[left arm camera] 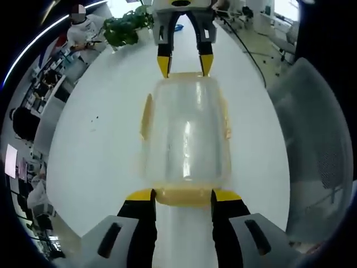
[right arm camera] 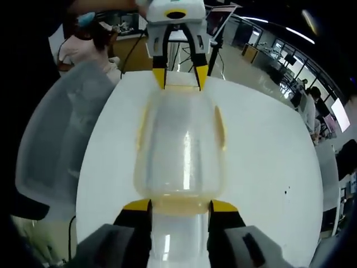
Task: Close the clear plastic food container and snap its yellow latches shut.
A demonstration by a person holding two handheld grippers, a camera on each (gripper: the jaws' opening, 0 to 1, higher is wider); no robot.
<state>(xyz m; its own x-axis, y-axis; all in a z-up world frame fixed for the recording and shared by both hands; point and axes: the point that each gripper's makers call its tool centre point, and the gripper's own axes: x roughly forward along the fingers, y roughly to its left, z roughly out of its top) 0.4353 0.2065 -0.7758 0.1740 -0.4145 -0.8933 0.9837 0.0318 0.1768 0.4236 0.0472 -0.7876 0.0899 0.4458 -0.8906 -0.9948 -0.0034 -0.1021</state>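
The clear plastic food container [left arm camera: 187,134] lies lengthwise on the white table [left arm camera: 95,151], with yellow latches along its long sides [left arm camera: 146,116]. My left gripper [left arm camera: 183,195] is shut on the near end latch [left arm camera: 184,197], a jaw touching each side of it. At the far end, the right gripper [left arm camera: 184,64] faces me with its yellow tips at the container's rim. In the right gripper view the same container [right arm camera: 181,151] runs away from my right gripper [right arm camera: 179,206], which is shut on its own end latch [right arm camera: 179,207]. The left gripper [right arm camera: 179,78] stands at the opposite end.
A grey mesh chair [left arm camera: 318,151] stands at the table's edge, also seen as the chair [right arm camera: 56,139]. A green plant [left arm camera: 125,28] sits at the table's far end. People [right arm camera: 83,39] sit at desks beyond the table.
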